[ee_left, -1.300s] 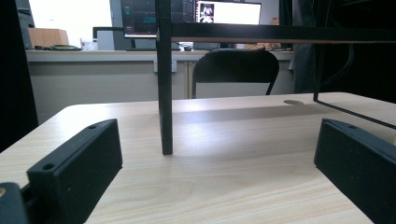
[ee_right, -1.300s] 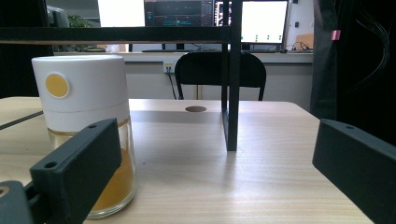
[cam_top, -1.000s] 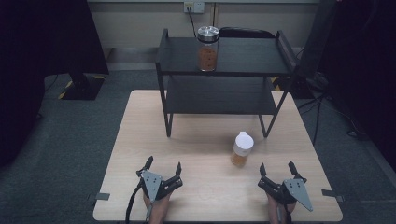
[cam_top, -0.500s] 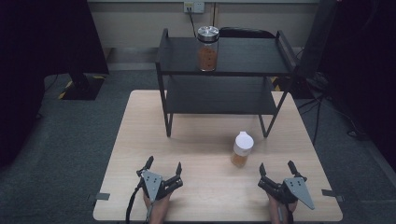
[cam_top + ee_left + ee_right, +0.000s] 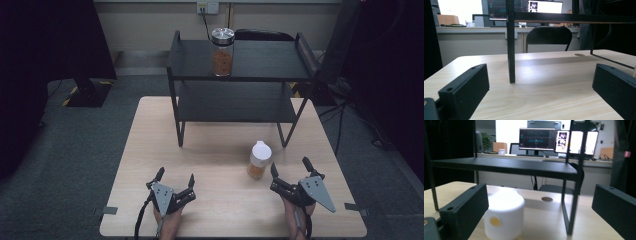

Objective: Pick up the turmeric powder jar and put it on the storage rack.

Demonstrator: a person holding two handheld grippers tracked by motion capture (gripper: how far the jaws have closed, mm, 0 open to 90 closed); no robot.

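A small jar with a white lid and orange contents (image 5: 259,160) stands on the wooden table (image 5: 215,155), just ahead and left of my right gripper (image 5: 290,167), which is open and empty. In the right gripper view the white-lidded jar (image 5: 503,216) sits close, toward the left jaw. My left gripper (image 5: 175,176) rests open near the table's front left, holding nothing; its view faces a black shelf leg (image 5: 510,45). A taller glass jar with a silver lid and orange contents (image 5: 222,51) stands on the top of the black two-level shelf (image 5: 240,75).
The black shelf stands on the far half of the table, its legs (image 5: 180,135) close to the middle. A black chair (image 5: 548,38) and a desk with monitors (image 5: 537,138) lie behind the table. Bare wood spreads between the two grippers.
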